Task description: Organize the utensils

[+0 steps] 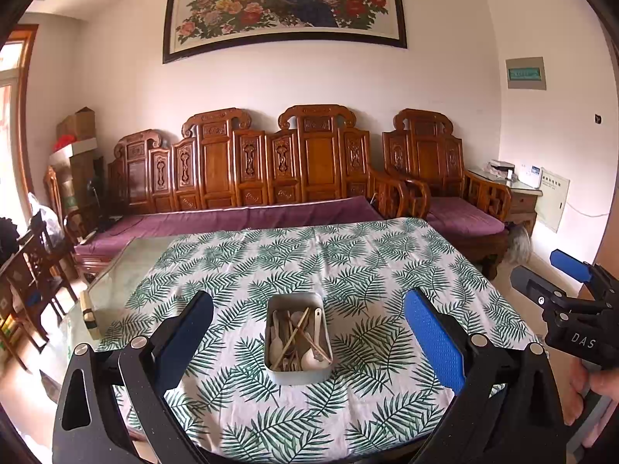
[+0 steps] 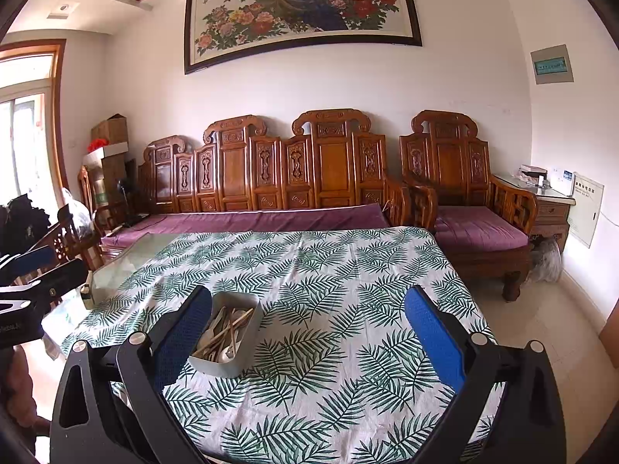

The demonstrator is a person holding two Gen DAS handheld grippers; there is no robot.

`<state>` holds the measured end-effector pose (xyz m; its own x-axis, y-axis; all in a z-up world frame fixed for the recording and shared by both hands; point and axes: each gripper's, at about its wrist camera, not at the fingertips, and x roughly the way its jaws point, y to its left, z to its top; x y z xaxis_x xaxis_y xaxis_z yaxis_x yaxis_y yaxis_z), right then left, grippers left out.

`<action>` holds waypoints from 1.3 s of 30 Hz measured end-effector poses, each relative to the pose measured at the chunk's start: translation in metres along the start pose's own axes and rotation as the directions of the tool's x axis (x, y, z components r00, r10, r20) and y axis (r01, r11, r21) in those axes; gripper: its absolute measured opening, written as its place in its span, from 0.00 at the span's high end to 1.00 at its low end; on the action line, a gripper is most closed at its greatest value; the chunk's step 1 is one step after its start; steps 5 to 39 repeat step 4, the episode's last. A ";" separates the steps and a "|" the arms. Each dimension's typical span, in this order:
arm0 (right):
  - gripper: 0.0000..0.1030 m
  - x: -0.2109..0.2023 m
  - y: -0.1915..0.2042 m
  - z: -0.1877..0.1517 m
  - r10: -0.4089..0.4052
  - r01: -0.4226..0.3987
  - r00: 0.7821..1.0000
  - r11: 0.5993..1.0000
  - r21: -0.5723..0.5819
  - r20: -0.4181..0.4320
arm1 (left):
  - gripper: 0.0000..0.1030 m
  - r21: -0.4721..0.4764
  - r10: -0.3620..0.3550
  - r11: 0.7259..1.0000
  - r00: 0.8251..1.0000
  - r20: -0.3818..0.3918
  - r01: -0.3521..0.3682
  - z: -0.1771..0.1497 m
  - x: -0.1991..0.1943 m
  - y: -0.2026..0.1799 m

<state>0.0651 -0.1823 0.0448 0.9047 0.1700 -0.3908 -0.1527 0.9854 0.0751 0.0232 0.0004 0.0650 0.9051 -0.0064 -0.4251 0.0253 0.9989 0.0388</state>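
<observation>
While both tools hang above the near edge of the counter (image 1: 348,255), neither one touches anything. The left gripper (image 1: 309,342) is released, its two blue-padded fingers spread wide with nothing between them but air. Straight ahead of it, framed in the gap between those fingers, sits the metal tin (image 1: 297,336) on the leaf-print tablecloth (image 1: 387,270). The tin is a shallow rounded rectangle, its long side running away from the gripper, and it holds a loose jumble of utensils (image 1: 298,338): pale spoons and thin wooden chopsticks lying crossed over one another, not sorted. How many pieces there are cannot be told.

The right gripper (image 2: 309,342) is likewise released, fingers wide apart and holding nothing. From its camera the tin (image 2: 226,334) lies ahead and to the left, just beyond the left finger (image 2: 182,338), which partly covers its near corner; whether finger and tin touch cannot be told. Directly ahead of this gripper is bare tablecloth (image 2: 348,290).

In the left wrist view the right gripper (image 1: 570,270) shows at the far right, off the side of the counter and well apart from the tin. To the far left of both grippers, a strip of the counter's glass top (image 2: 127,266) is uncovered by the cloth. Beyond the counter stands a carved wooden sofa (image 1: 247,170) with purple cushions.
</observation>
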 end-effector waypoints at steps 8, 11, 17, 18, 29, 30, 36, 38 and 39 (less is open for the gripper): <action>0.03 0.000 0.000 -0.001 0.000 0.000 1.000 1.000 0.001 -0.001 | 0.07 0.000 -0.005 1.000 1.000 0.002 0.005 -0.002 0.001 0.000; 0.03 0.000 0.000 -0.001 0.000 0.000 1.000 1.000 0.001 -0.001 | 0.07 0.000 -0.005 1.000 1.000 0.002 0.005 -0.002 0.001 0.000; 0.03 0.000 0.000 -0.001 0.000 0.000 1.000 1.000 0.001 -0.001 | 0.07 0.000 -0.005 1.000 1.000 0.002 0.005 -0.002 0.001 0.000; 0.03 0.000 0.000 -0.001 0.000 0.000 1.000 1.000 0.001 -0.001 | 0.07 0.000 -0.005 1.000 1.000 0.002 0.005 -0.002 0.001 0.000; 0.03 0.000 0.000 -0.001 0.000 0.000 1.000 1.000 0.001 -0.001 | 0.07 0.000 -0.005 1.000 1.000 0.002 0.005 -0.002 0.001 0.000; 0.03 0.000 0.000 -0.001 0.000 0.000 1.000 1.000 0.001 -0.001 | 0.07 0.000 -0.005 1.000 1.000 0.002 0.005 -0.002 0.001 0.000; 0.03 0.000 0.000 -0.001 0.000 0.000 1.000 1.000 0.001 -0.001 | 0.07 0.000 -0.005 1.000 1.000 0.002 0.005 -0.002 0.001 0.000; 0.03 0.000 0.000 -0.001 0.000 0.000 1.000 1.000 0.001 -0.001 | 0.07 0.000 -0.005 1.000 1.000 0.002 0.005 -0.002 0.001 0.000; 0.03 0.000 0.000 -0.001 0.000 0.000 1.000 1.000 0.001 -0.001 | 0.07 0.000 -0.005 1.000 1.000 0.002 0.005 -0.002 0.001 0.000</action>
